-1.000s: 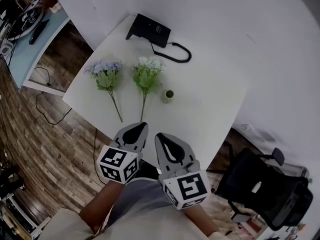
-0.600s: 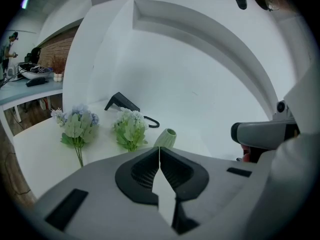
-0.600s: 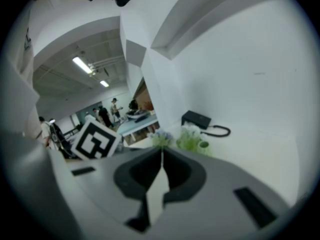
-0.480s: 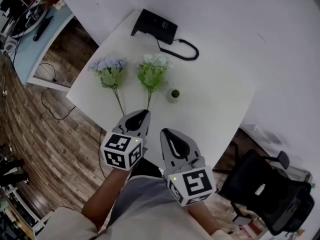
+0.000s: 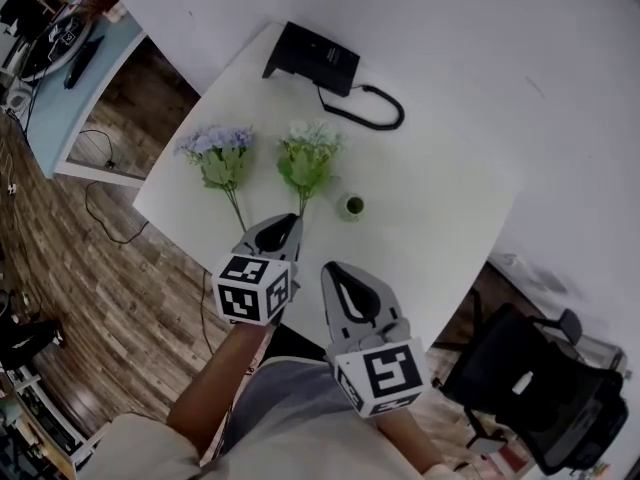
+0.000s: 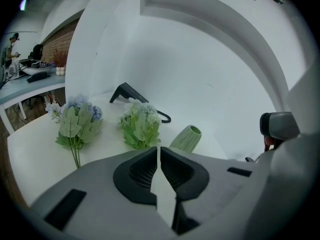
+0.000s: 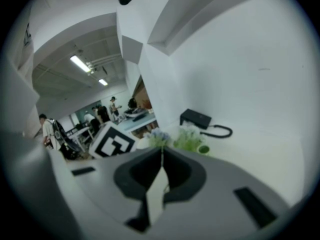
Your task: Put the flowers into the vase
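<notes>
1. Flowers lie flat just ahead of your left gripper: the white bunch straight ahead, the purple bunch off to its left. Their stems point back toward you, handy for pinching.
2. Ahead and to the right, the vase stands upright, mouth up for the stems.
3. The left gripper and right gripper are both pressed together and empty.

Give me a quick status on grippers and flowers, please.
Left gripper shut, empty, near white bunch stem. Right gripper shut, empty. Purple bunch, vase untouched on table. Nothing blocking.
</notes>
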### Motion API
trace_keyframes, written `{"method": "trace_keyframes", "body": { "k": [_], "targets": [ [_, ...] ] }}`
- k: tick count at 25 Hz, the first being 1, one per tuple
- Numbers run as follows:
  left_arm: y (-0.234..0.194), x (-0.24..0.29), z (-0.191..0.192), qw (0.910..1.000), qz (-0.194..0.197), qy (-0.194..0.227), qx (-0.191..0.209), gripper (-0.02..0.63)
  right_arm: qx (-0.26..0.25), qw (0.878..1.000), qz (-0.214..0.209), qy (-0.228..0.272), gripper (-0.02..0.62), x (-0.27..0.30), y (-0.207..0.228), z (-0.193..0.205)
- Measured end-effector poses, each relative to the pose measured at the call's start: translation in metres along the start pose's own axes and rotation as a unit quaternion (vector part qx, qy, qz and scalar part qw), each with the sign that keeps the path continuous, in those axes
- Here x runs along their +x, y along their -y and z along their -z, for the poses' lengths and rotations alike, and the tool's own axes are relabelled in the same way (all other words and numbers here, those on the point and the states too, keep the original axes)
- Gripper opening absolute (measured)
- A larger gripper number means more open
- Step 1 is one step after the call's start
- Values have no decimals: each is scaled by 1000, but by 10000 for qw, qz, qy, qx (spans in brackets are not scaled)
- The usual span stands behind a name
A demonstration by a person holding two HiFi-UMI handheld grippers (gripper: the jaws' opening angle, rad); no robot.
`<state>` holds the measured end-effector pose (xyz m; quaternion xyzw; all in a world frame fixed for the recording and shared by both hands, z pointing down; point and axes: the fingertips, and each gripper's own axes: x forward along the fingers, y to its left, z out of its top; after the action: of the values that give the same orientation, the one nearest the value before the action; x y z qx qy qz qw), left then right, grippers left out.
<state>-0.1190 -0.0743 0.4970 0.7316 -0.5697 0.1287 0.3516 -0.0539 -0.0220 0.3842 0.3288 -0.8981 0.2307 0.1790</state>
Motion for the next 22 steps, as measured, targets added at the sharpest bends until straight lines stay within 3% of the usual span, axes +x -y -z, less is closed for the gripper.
{"method": "trace_keyframes", "body": {
  "k": [7,12,22],
  "targets": [
    [-17,25,5,9991,-125,-391,134,78,135,9999,85,-55,25,13,11,-2],
    [-23,43,11,9971,20,-762,74,133,216,9995,176,-131,25,17,18,1],
    [-32,70,22,9907,220,-1239,-522,177,402,9985,317,-205,25,20,36,5]
  ]
}}
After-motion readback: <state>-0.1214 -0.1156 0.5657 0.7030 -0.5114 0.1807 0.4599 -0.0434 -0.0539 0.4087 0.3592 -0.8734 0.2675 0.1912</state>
